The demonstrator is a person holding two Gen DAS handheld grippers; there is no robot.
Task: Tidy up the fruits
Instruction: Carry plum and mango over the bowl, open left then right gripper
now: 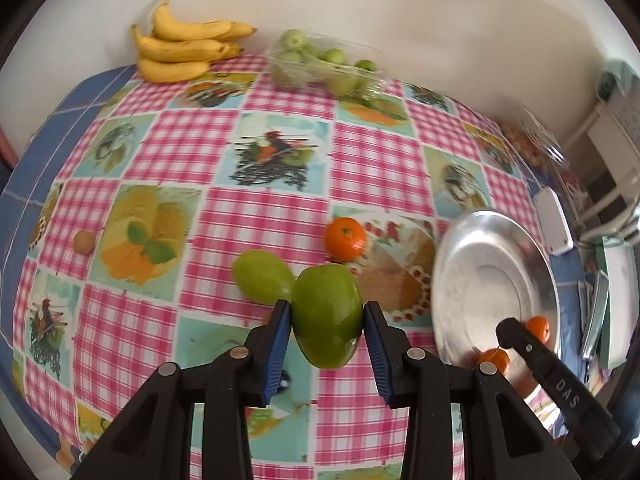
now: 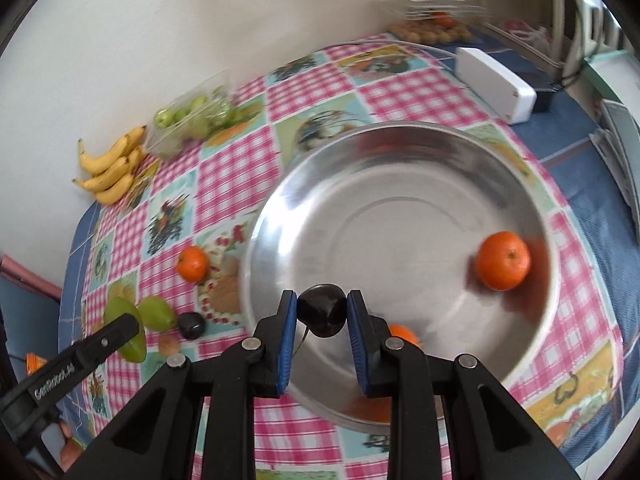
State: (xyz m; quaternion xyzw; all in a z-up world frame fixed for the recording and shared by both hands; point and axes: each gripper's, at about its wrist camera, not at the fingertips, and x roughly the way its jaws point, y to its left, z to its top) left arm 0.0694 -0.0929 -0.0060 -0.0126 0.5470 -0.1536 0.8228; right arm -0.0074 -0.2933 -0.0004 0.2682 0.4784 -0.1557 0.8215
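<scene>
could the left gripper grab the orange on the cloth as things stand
Probably not yet: the left gripper is shut on a green fruit. The orange lies just beyond it, with nothing between.

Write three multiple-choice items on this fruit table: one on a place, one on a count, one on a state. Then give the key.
1. Where does the banana bunch lie?
A. in the metal bowl
B. at the table's far edge by the wall
C. between the left tongs

2. How many oranges show inside the metal bowl?
A. none
B. two
C. five

3. What do the right tongs hold?
A. a dark plum
B. a banana
C. nothing

Key: 1 B, the bunch rests against the wall; 2 B, one orange sits at the bowl's right and another orange peeks out behind the tongs; 3 A, the tongs pinch the plum over the bowl.
</scene>
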